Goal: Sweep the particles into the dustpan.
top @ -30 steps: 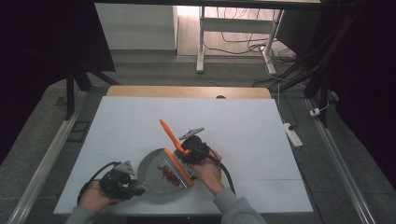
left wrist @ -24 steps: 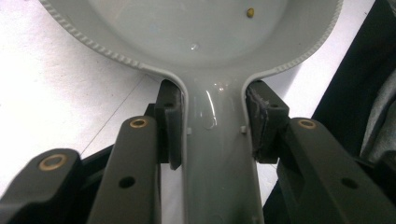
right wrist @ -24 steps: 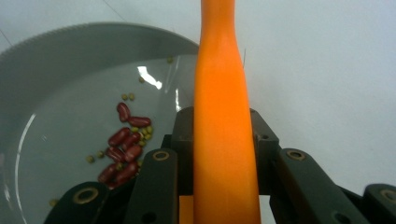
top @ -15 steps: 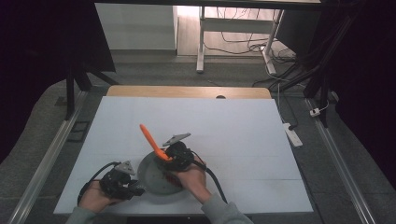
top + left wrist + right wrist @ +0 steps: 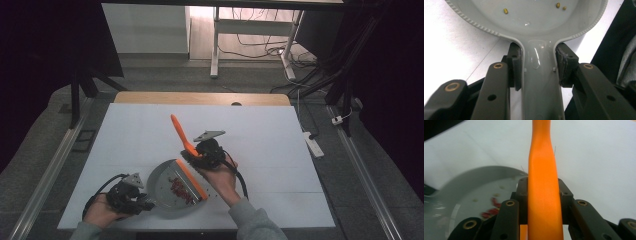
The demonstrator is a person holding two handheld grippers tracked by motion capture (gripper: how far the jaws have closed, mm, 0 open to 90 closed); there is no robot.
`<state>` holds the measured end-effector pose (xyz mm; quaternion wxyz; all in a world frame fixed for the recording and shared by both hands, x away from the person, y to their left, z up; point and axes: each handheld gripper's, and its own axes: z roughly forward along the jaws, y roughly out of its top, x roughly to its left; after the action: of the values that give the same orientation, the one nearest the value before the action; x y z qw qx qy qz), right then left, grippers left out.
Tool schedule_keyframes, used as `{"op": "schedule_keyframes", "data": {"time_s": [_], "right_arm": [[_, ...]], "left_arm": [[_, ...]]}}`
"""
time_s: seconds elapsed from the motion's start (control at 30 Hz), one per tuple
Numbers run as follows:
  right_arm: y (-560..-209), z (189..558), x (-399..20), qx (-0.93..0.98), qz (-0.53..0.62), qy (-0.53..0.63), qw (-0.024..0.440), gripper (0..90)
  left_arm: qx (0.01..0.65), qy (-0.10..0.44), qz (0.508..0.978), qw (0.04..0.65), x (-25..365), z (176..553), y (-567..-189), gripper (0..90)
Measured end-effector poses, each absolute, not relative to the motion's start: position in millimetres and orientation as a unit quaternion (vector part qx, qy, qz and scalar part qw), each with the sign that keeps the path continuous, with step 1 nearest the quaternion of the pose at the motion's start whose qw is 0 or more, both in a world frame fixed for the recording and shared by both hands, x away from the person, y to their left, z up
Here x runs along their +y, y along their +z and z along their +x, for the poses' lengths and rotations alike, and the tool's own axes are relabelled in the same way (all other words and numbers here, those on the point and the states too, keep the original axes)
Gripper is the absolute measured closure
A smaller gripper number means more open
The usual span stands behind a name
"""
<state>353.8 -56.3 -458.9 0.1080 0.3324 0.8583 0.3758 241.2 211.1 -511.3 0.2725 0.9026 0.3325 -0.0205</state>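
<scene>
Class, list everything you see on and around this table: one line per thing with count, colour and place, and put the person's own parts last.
Dustpan: one, grey with orange lip, near edge of table, handle in left gripper.
Brush: one, orange, above the dustpan's far end, handle in right gripper.
Crumbs: many, red and yellowish, inside the dustpan; a few beside its lip.
Table: one, white top, wooden far edge.
Power strip: one, white, floor to the right.
Left gripper: one, black, shut on dustpan handle.
Right gripper: one, black, shut on brush handle.

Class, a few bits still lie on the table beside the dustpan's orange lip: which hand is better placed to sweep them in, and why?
Right. The right gripper holds the orange brush just above the stray bits, while the left gripper is clamped on the grey dustpan handle, steadying it.
</scene>
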Motion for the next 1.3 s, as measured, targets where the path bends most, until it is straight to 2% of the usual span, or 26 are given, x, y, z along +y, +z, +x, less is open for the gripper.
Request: {"op": "schedule_keyframes", "data": {"time_s": [0.27, 0.6, 0.8, 0.97, 1.1, 1.2, 1.3], "right_arm": [[-477.6, 372.3, -71.4, 0.871, 0.35, 0.315, 0.14, 70.8], [-480.4, 343.4, -111.4, 0.872, 0.358, 0.295, 0.153, 70.8], [-484.1, 347.7, -128.1, 0.863, 0.383, 0.292, 0.153, 70.9], [-487.6, 334.1, -118.2, 0.864, 0.376, 0.306, 0.134, 70.8], [-489.3, 319.7, -101.1, 0.871, 0.36, 0.303, 0.145, 70.8], [-490.2, 312.2, -88.4, 0.875, 0.347, 0.315, 0.123, 70.8], [-491.7, 305.7, -75.8, 0.877, 0.339, 0.319, 0.122, 70.8]], "left_arm": [[0.331, -0.02, 0.904, 0.27, 211.7, 239.0, -511.0, 61.8], [0.317, -0.021, 0.909, 0.269, 209.9, 233.9, -507.7, 61.7], [0.306, -0.025, 0.913, 0.269, 205.1, 233.1, -508.1, 61.7], [0.304, -0.025, 0.914, 0.267, 201.5, 232.5, -508.0, 61.7], [0.299, -0.026, 0.917, 0.263, 198.0, 232.4, -508.5, 61.7], [0.302, -0.027, 0.916, 0.263, 196.4, 232.3, -509.4, 61.7], [0.303, -0.029, 0.915, 0.264, 196.1, 232.6, -510.3, 61.7]]}}
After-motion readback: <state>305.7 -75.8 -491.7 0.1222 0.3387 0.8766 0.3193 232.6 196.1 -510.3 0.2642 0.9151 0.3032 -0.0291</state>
